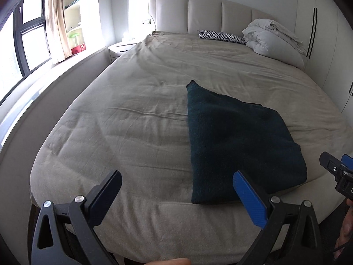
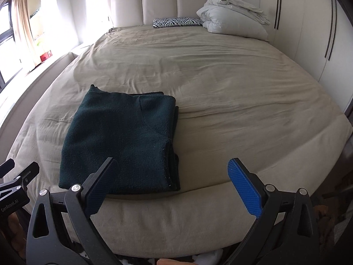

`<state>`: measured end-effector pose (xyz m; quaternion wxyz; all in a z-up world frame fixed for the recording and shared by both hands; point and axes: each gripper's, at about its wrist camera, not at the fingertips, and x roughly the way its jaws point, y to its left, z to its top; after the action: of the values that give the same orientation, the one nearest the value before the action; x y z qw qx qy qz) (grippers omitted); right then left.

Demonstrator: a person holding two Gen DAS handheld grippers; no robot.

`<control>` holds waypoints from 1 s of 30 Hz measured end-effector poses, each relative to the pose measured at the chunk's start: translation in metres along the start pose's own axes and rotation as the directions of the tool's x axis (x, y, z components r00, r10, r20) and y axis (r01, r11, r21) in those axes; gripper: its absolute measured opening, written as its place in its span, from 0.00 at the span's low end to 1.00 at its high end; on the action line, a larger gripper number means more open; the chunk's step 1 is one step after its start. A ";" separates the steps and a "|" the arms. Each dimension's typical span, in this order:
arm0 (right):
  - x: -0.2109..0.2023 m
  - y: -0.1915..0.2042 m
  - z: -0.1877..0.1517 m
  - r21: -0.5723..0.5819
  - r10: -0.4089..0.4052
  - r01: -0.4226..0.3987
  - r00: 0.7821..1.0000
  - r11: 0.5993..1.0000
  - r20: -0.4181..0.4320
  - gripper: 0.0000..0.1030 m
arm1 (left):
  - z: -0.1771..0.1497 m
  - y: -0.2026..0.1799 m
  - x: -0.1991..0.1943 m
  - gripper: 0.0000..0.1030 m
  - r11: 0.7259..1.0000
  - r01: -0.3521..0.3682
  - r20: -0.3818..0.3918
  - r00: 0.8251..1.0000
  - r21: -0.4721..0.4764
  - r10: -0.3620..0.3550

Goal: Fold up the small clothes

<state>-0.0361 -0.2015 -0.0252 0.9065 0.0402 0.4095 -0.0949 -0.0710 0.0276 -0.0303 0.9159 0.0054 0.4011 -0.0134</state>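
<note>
A dark green knitted garment (image 1: pixel 238 143) lies folded in a rough rectangle on the beige bed (image 1: pixel 136 119), near the foot edge. It also shows in the right wrist view (image 2: pixel 123 141), with a sleeve tip pointing toward the headboard. My left gripper (image 1: pixel 176 190) is open and empty, held above the foot of the bed, left of the garment. My right gripper (image 2: pixel 172 176) is open and empty, just off the garment's near right corner. The right gripper's tip (image 1: pixel 335 170) shows at the left view's right edge; the left gripper (image 2: pixel 19 176) shows at the right view's left edge.
A zebra-print pillow (image 2: pixel 176 22) and a bundled white duvet (image 2: pixel 231 15) lie at the padded headboard (image 2: pixel 158 2). A white wardrobe (image 2: pixel 308 22) stands along the right side. A nightstand (image 1: pixel 120 48), window (image 1: pixel 26 33) and curtain (image 1: pixel 57 19) are to the left.
</note>
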 end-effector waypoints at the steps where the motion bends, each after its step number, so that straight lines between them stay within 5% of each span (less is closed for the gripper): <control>1: 0.001 0.001 0.000 -0.003 0.001 -0.001 1.000 1.000 -0.004 0.98 | 0.000 0.000 0.000 1.00 1.000 0.000 -0.001 1.000 0.001 0.000; 30: 0.014 0.005 -0.004 -0.024 0.012 -0.014 0.998 1.000 -0.062 0.98 | -0.003 0.000 0.005 1.00 1.000 -0.003 -0.018 1.000 0.000 0.003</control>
<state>-0.0287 -0.1985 -0.0380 0.8944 0.0346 0.4383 -0.0825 -0.0692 0.0279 -0.0359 0.9123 0.0060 0.4094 -0.0119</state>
